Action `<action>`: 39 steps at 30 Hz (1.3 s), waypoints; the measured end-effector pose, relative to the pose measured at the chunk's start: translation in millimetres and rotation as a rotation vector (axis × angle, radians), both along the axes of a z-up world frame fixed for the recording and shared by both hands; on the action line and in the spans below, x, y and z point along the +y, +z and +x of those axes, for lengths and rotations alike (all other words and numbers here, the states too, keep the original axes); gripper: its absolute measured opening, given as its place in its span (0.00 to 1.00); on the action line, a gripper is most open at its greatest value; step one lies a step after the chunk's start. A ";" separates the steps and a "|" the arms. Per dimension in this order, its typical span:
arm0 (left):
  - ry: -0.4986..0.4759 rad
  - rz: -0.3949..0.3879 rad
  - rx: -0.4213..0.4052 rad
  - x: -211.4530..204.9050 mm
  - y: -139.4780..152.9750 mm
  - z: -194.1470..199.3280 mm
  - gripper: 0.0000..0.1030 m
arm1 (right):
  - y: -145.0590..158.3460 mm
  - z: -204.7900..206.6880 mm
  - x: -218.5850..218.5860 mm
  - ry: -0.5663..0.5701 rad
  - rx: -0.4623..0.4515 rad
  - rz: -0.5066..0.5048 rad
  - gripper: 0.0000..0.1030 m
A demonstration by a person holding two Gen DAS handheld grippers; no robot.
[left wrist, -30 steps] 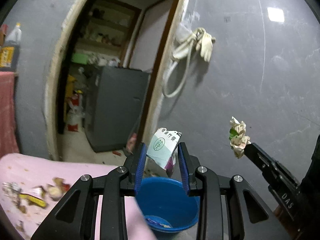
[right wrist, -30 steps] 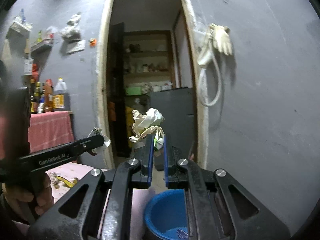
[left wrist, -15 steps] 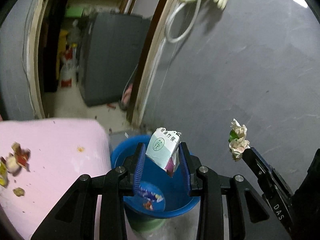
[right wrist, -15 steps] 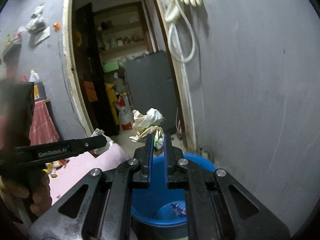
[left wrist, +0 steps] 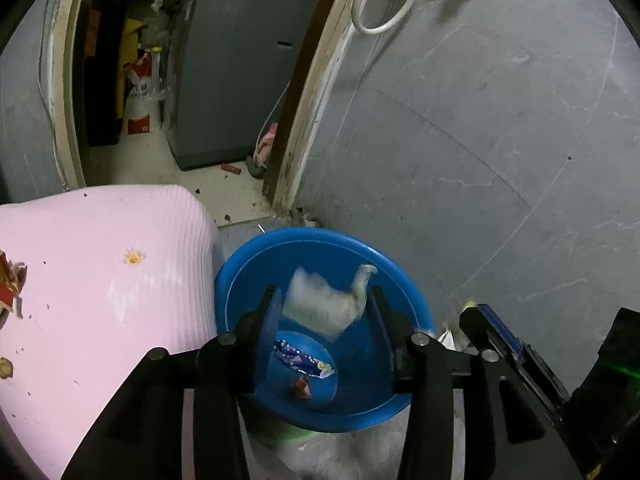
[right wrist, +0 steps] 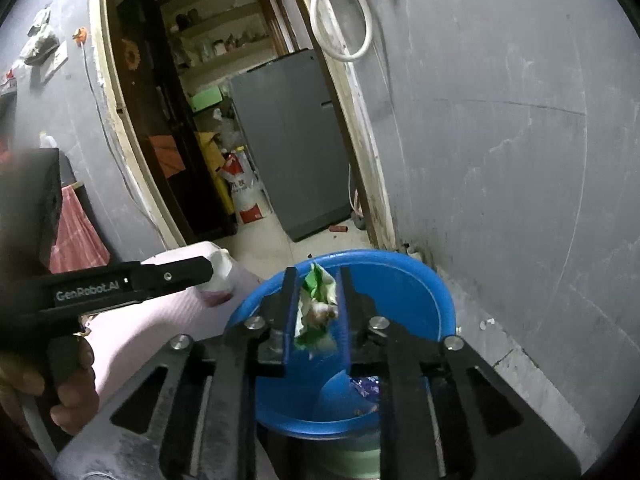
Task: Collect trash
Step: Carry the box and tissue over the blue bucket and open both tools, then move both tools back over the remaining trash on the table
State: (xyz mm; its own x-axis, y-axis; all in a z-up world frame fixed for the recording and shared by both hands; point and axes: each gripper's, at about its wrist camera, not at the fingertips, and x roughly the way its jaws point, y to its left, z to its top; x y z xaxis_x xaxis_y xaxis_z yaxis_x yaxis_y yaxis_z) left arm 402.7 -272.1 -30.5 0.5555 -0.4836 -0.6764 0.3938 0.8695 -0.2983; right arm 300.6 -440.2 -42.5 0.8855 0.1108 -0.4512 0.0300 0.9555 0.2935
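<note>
My left tongs [left wrist: 322, 300] are spreading, jaws wide apart, and the white paper carton [left wrist: 320, 304] sits blurred in the gap between them, not pressed by either pad, right above the blue bucket [left wrist: 352, 244]. My right tongs [right wrist: 316, 300] are spreading too, a narrower gap, with the crumpled green-and-white wrapper [right wrist: 318, 300] between the blue pads [right wrist: 290, 312]; it looks loose, leaning toward the left pad, and I can't tell if it touches it. Wrapper also hangs over the bucket's mouth. Inside the bucket, on the bottom: a blue patterned candy wrapper [left wrist: 304, 358] and a small red scrap [left wrist: 301, 387]. Bucket stands on the floor in the corner, against the grey wall [left wrist: 480, 140], just beside the pink-covered desk [left wrist: 100, 280]. From the right wrist view my left tongs' arm crosses in from the left with white lettering on it, my left hand [right wrist: 52, 392] gripping its handle. From the left wrist view the right tongs' tip pokes in at lower right, beside the bucket rim. On the desk, a small yellow stain [left wrist: 134, 257] and red-white scraps [left wrist: 10, 284] at the far left edge. Beyond: an open doorway [right wrist: 132, 120], a grey appliance [left wrist: 236, 72] inside it, a red-white sack [left wrist: 142, 96] next to it, and a white hose loop [right wrist: 340, 20] hanging on the wall.
</note>
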 end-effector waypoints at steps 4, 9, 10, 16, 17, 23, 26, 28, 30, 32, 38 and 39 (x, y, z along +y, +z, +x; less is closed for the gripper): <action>0.006 -0.015 -0.003 3.9 1.4 -2.2 0.46 | 0.8 -4.0 -1.8 -0.005 -0.004 0.001 0.26; 0.016 -0.031 -0.005 8.9 6.2 -3.0 0.46 | 6.3 -5.9 0.4 -0.012 -0.019 -0.009 0.35; 0.019 -0.036 -0.011 10.6 8.3 -4.4 0.46 | 7.1 -7.3 0.8 -0.015 -0.026 -0.012 0.36; 0.051 -0.078 -0.072 32.0 28.7 -18.7 0.53 | 30.0 -22.8 5.2 -0.044 -0.099 -0.044 0.54; 0.056 -0.081 -0.086 36.6 33.7 -21.5 0.54 | 34.3 -25.5 6.2 -0.047 -0.112 -0.050 0.58; 0.105 -0.103 -0.196 71.3 69.9 -44.9 0.73 | 71.6 -47.3 22.3 -0.044 -0.221 -0.089 0.77; 0.143 -0.117 -0.253 95.1 89.6 -59.8 0.85 | 89.9 -58.9 35.0 -0.029 -0.283 -0.102 0.86; 0.173 -0.119 -0.286 109.2 100.7 -67.3 0.92 | 100.3 -64.3 44.3 -0.015 -0.314 -0.104 0.92; 0.200 -0.122 -0.323 125.5 112.3 -76.5 0.94 | 111.1 -70.6 57.7 0.008 -0.351 -0.107 0.97; 0.223 -0.113 -0.361 139.9 122.3 -85.3 0.96 | 119.2 -74.4 68.9 0.029 -0.375 -0.112 1.00; 0.321 -0.057 -0.473 185.5 142.6 -125.7 0.98 | 138.0 -86.4 109.8 0.100 -0.445 -0.120 1.00; 0.338 -0.047 -0.485 192.5 144.7 -131.6 0.98 | 139.6 -87.9 116.0 0.110 -0.453 -0.119 1.00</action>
State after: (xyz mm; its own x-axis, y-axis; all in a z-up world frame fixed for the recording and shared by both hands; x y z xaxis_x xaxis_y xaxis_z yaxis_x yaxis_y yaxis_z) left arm 271.1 -79.6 114.2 0.9244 -0.2496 -0.2884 0.1985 0.9605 -0.1949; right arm 212.7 -324.2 97.1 0.9819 0.1858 -0.0376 -0.1788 0.9736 0.1418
